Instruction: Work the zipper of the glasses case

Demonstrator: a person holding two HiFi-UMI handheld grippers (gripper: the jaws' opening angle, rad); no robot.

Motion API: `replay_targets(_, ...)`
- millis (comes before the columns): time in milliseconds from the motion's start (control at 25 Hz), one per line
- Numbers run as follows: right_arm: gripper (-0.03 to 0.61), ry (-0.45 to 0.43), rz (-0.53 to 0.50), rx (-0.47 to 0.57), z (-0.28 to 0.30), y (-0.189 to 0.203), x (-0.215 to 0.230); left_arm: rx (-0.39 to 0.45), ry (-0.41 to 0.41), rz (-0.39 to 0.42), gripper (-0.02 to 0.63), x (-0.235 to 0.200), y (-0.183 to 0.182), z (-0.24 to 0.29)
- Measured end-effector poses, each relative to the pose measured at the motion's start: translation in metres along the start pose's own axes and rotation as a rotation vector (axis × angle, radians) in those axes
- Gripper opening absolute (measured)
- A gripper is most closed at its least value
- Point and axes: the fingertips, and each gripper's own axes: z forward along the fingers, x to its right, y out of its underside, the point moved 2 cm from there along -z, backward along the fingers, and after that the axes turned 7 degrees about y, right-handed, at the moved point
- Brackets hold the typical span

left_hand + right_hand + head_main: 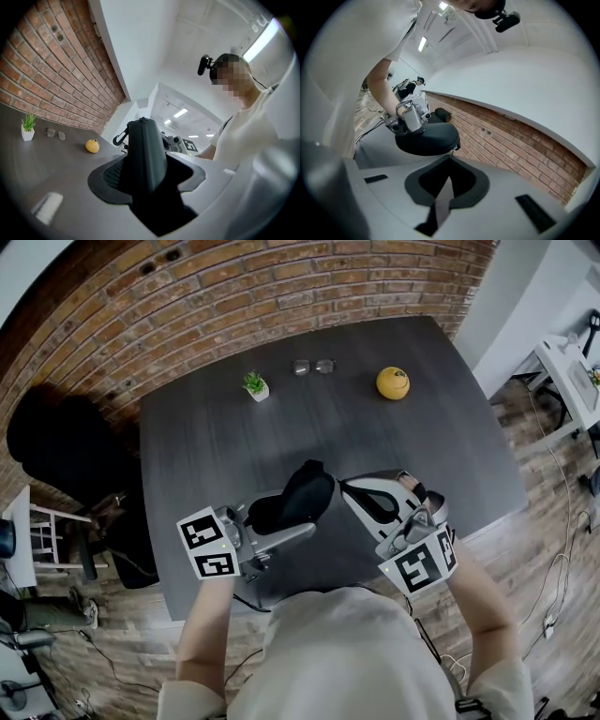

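Note:
The black glasses case (298, 491) is held up off the dark table (225, 442), near its front edge. My left gripper (286, 519) is shut on its lower end. In the left gripper view the case (146, 154) stands upright between the jaws, with a black carabiner (120, 137) at its top. My right gripper (344, 487) comes in from the right with its jaws fully together. Its tips (449, 158) meet at the case's rim (426, 137), where a small metal zipper pull (454, 147) glints. The zipper line itself is hidden.
At the table's far side stand a small potted plant (255, 385), a pair of glasses (313, 366) and a yellow fruit (393, 382). A brick wall runs behind the table. A black chair (56, 446) sits to the left, and cables lie on the wood floor.

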Motion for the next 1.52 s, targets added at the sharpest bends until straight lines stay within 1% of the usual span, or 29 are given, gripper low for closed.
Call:
replay_targets(200, 0.002, 0.008, 0.029, -0.017, 0.004, 0.002, -0.002, 0.090, -0.021, -0.026, 0.241, -0.004, -0.008, -0.002)
replay_targets(400, 0.002, -0.004, 0.050, -0.020, 0.008, 0.002, -0.016, 0.179, -0.027, -0.039, 0.241, -0.010, -0.025, -0.003)
replay_targets(520, 0.002, 0.008, 0.097, -0.019, 0.011, 0.002, -0.018, 0.201, -0.032, -0.045, 0.241, -0.012, -0.028, -0.003)
replay_targets(800, 0.002, 0.015, 0.147, -0.023, 0.014, 0.000, -0.026, 0.275, -0.037, -0.063, 0.241, -0.017, -0.041, -0.004)
replay_targets(1040, 0.002, 0.032, 0.215, -0.021, 0.016, -0.002, -0.031, 0.320, -0.047, -0.072, 0.242, -0.020, -0.049, -0.005)
replay_targets(1520, 0.001, -0.034, 0.275, -0.014, 0.019, -0.009, -0.058, 0.441, -0.040, -0.098, 0.242, -0.027, -0.073, -0.007)
